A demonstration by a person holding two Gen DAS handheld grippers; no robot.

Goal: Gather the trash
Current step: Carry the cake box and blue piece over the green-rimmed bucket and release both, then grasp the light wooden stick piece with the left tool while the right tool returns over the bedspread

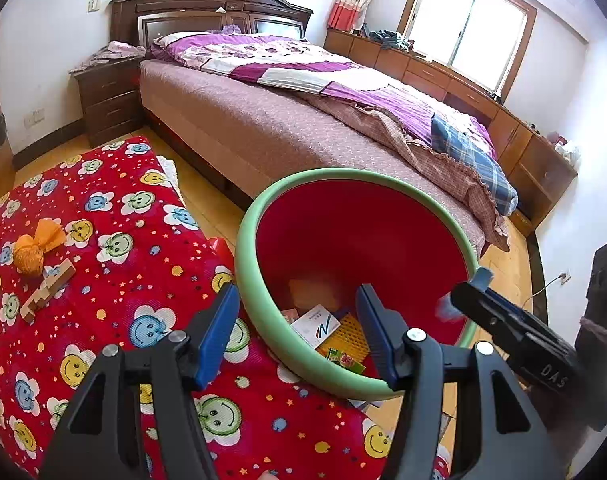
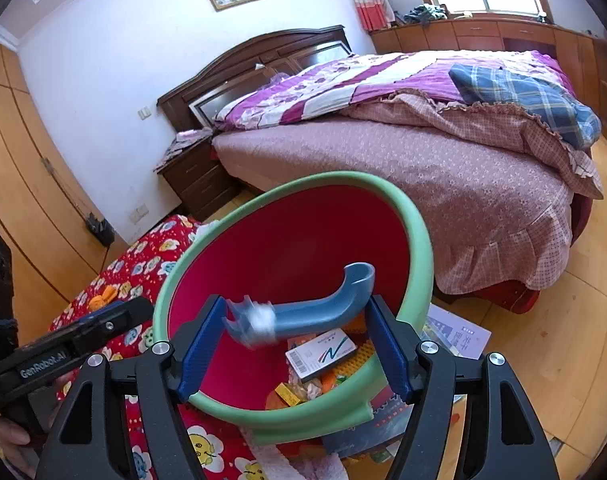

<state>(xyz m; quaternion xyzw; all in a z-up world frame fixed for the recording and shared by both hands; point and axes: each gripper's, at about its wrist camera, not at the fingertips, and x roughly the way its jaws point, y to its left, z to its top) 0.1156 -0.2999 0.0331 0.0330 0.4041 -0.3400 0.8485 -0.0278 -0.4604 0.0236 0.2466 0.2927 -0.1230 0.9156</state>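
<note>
A red bin with a green rim (image 1: 247, 248) (image 2: 419, 240) stands beside a red smiley-print mat (image 1: 115, 240) (image 2: 143, 264). Inside lie a white box (image 1: 319, 326) (image 2: 323, 354) and several small wrappers. A blue curved plastic piece (image 2: 315, 314), blurred, hangs free between my right gripper's fingers over the bin mouth; it touches neither pad. My right gripper (image 2: 295, 344) is open; it also shows in the left wrist view (image 1: 479, 292) at the bin's right rim. My left gripper (image 1: 299, 336) is open and empty over the bin's near rim. An orange wrapped bundle (image 1: 33, 252) and a wooden block piece (image 1: 47, 290) lie on the mat.
A bed (image 1: 287, 120) (image 2: 423, 160) stands behind the bin. A dark nightstand (image 1: 107, 96) is at its head. Low wooden cabinets (image 1: 463, 92) run under the window. Papers (image 2: 459, 334) lie on the wooden floor right of the bin.
</note>
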